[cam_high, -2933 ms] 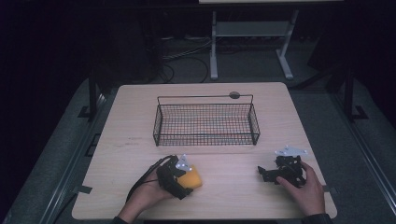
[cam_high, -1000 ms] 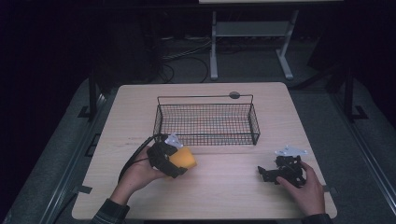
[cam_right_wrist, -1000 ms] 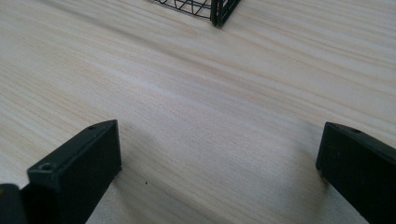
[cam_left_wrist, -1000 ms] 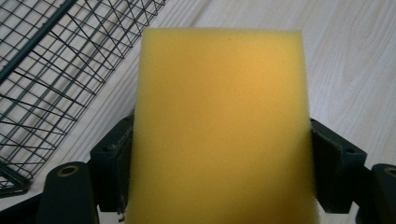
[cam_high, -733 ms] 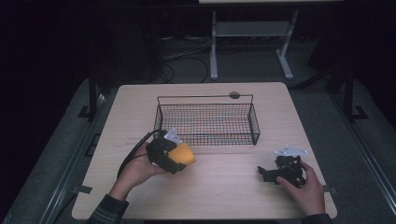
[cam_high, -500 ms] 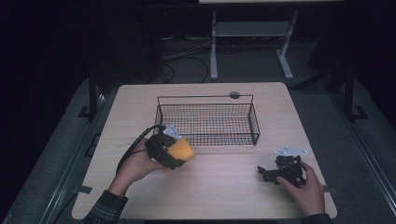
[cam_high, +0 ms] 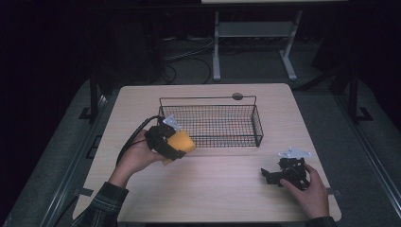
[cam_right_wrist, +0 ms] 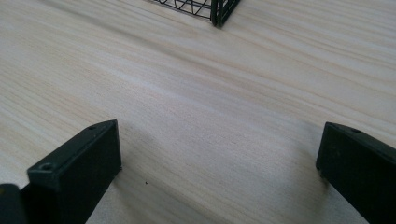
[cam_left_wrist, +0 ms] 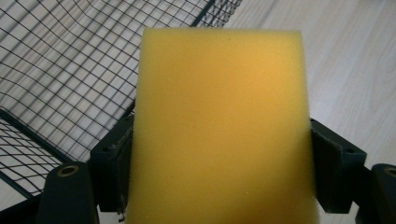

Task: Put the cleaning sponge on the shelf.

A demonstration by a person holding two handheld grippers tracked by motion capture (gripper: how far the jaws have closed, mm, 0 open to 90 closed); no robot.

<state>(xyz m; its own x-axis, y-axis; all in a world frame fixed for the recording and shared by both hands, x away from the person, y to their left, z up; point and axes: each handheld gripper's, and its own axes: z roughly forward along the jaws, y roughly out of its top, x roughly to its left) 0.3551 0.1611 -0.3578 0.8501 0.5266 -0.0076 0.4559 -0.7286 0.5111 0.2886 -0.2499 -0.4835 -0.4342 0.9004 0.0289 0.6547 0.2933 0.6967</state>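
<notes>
Lifted toward frame centre, the left gripper (cam_high: 176,144) clamps a yellow sponge (cam_high: 179,143) beside the wire basket (cam_high: 257,127), seemingly for dropping in; right gripper (cam_high: 269,176) rests released on the tabletop (cam_high: 227,189).

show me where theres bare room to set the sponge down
The wire basket looks empty. Bare table lies between the left gripper, shut on the yellow sponge, and the open right gripper. It is tightest at the basket's front left corner.
</notes>
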